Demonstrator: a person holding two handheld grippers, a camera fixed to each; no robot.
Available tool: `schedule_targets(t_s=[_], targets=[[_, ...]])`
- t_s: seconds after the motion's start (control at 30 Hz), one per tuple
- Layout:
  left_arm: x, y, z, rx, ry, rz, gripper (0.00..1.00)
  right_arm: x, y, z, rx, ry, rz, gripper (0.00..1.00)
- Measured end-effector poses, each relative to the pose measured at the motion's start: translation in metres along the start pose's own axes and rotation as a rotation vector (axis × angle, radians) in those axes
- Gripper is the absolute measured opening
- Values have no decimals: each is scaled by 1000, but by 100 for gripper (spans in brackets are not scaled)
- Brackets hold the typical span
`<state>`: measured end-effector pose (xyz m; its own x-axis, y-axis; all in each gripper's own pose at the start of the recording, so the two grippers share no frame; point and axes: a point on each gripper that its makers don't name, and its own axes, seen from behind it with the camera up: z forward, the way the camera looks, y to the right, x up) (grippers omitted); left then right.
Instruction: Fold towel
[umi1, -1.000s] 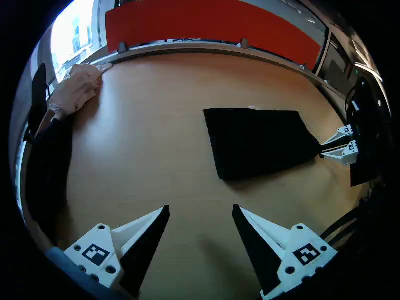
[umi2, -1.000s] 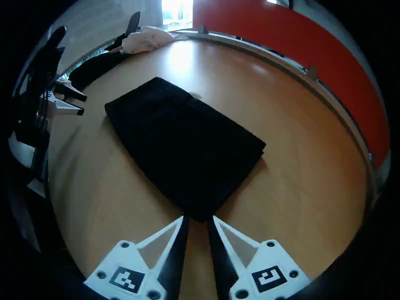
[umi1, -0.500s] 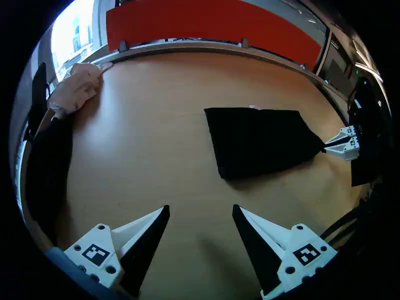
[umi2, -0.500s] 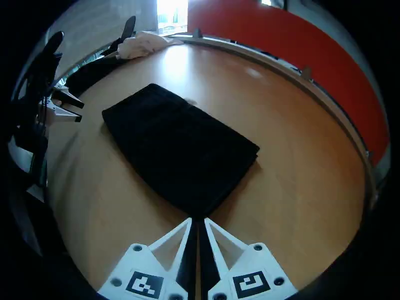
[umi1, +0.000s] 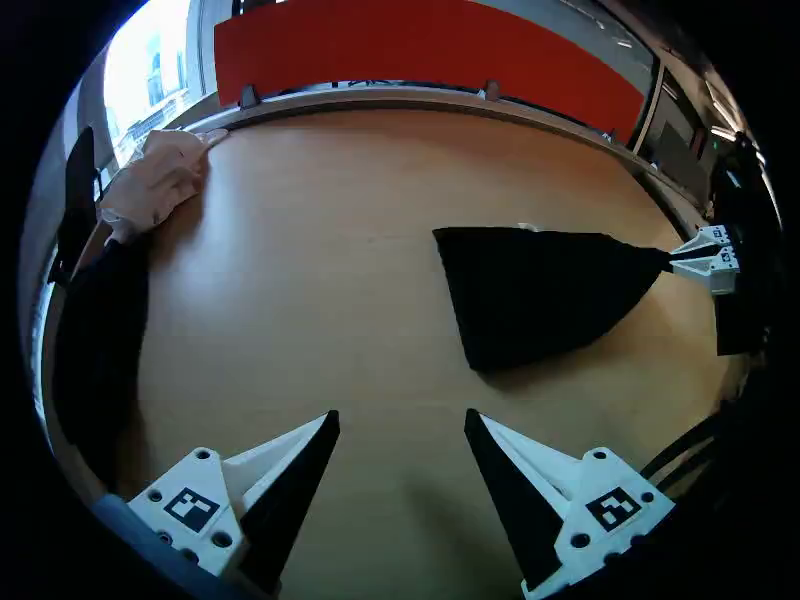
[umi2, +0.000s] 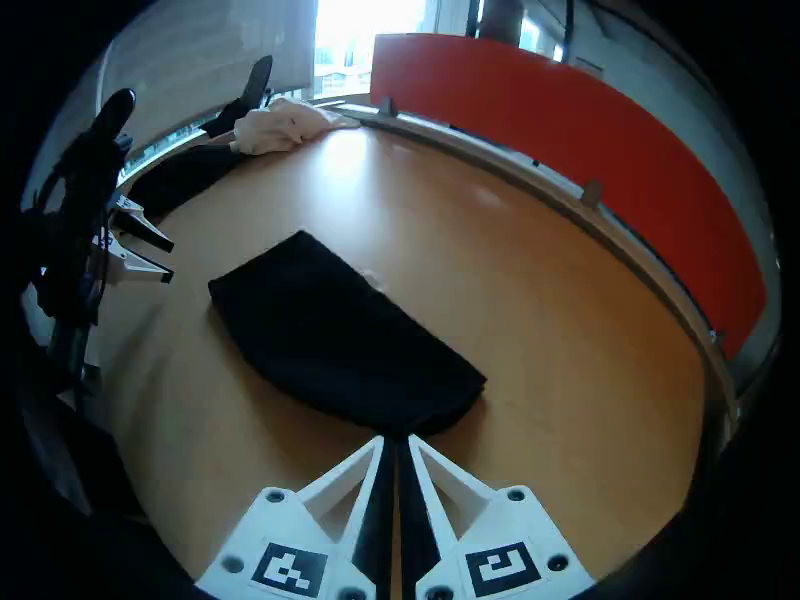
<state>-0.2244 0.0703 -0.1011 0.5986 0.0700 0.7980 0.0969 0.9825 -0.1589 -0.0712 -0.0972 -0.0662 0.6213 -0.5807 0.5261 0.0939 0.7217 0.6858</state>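
A black towel (umi1: 540, 290) lies folded on the wooden table (umi1: 320, 260), right of centre in the left gripper view. Its right corner is pulled up to a point, and my right gripper (umi1: 672, 259) is shut on that corner. In the right gripper view the towel (umi2: 340, 340) stretches away from my right gripper (umi2: 395, 442), whose fingers are pressed together on the near corner. My left gripper (umi1: 400, 425) hovers open over bare wood, well short of the towel, with nothing between its fingers. It also appears at the far left as the left gripper (umi2: 150, 255), beside the towel's far end.
A pale crumpled cloth (umi1: 155, 180) lies at the table's far left corner, with a dark garment (umi1: 90, 340) along the left edge. A red partition (umi1: 420, 50) stands behind the table's raised rim (umi2: 640, 250). A dark chair and cables stand by the left gripper (umi2: 70, 230).
My right gripper has shut on the towel's corner and lifted it, drawing the towel into a point and shifting it across the table. My left gripper has stayed open and still.
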Motion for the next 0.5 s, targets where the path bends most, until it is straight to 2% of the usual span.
schedule_targets(t_s=[0.2, 0.5], targets=[[3, -1, -1, 3, 4, 1, 93, 22, 8, -17, -26, 38, -36, 16], [4, 0, -2, 2, 7, 0, 93, 43, 22, -36, -60, 81, -56, 15]])
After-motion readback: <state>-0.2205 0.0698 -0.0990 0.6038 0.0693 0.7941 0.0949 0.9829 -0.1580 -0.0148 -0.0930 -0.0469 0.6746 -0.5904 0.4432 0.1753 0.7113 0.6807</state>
